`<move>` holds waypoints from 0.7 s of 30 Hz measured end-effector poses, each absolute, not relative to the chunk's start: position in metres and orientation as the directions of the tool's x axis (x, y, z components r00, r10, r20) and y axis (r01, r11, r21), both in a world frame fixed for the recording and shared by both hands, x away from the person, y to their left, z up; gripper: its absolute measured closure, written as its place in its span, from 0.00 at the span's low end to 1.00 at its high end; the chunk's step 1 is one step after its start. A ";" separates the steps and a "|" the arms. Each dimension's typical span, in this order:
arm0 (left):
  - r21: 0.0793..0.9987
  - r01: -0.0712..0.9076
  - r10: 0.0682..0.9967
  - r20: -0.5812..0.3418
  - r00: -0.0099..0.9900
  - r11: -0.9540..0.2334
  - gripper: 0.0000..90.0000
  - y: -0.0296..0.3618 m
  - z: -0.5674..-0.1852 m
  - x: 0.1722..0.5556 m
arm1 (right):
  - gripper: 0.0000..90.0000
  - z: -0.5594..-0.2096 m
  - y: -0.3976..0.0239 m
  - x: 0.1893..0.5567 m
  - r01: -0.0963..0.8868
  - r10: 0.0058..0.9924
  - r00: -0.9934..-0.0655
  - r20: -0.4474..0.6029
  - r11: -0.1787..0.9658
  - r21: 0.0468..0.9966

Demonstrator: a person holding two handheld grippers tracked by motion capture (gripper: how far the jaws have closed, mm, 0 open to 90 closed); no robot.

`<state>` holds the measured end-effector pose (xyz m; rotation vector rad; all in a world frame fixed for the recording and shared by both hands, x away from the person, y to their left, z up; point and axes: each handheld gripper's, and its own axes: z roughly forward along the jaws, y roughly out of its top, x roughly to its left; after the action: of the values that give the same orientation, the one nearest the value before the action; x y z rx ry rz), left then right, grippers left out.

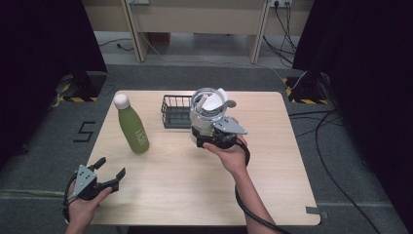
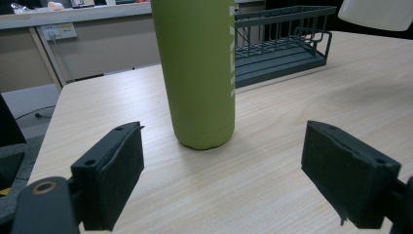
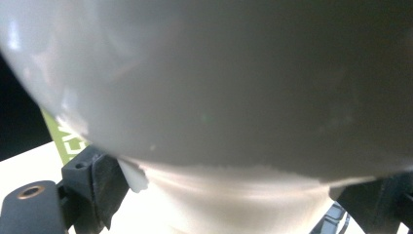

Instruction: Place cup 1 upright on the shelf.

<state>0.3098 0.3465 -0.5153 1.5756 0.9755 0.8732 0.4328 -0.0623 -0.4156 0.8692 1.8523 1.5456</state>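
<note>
While the left gripper (image 1: 108, 174) gapes, right gripper (image 1: 210, 138) jaws clamp the white jug (image 1: 208, 111).

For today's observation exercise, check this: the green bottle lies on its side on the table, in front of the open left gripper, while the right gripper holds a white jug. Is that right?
One detail is wrong: the green bottle stands upright on the table, not on its side, as the left gripper view and high view show. The rest holds: it is in front of the open left gripper, and the right gripper holds the white jug.
</note>
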 end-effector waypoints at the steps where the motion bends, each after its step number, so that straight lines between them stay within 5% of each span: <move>1: 0.979 0.157 0.913 0.055 0.404 -0.128 0.17 0.347 -0.515 0.310 | 0.13 -0.415 -0.063 0.434 0.122 0.781 -0.625 -0.018 0.120 0.985; 21: 0.980 0.159 0.916 0.050 0.398 -0.122 0.17 0.348 -0.516 0.310 | 0.13 -0.409 -0.066 0.458 0.139 0.805 -0.593 -0.014 0.119 0.983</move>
<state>0.3101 0.3476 -0.5159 1.5695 0.9840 0.8724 0.4582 -0.0658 -0.4094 0.9134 1.8333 1.5137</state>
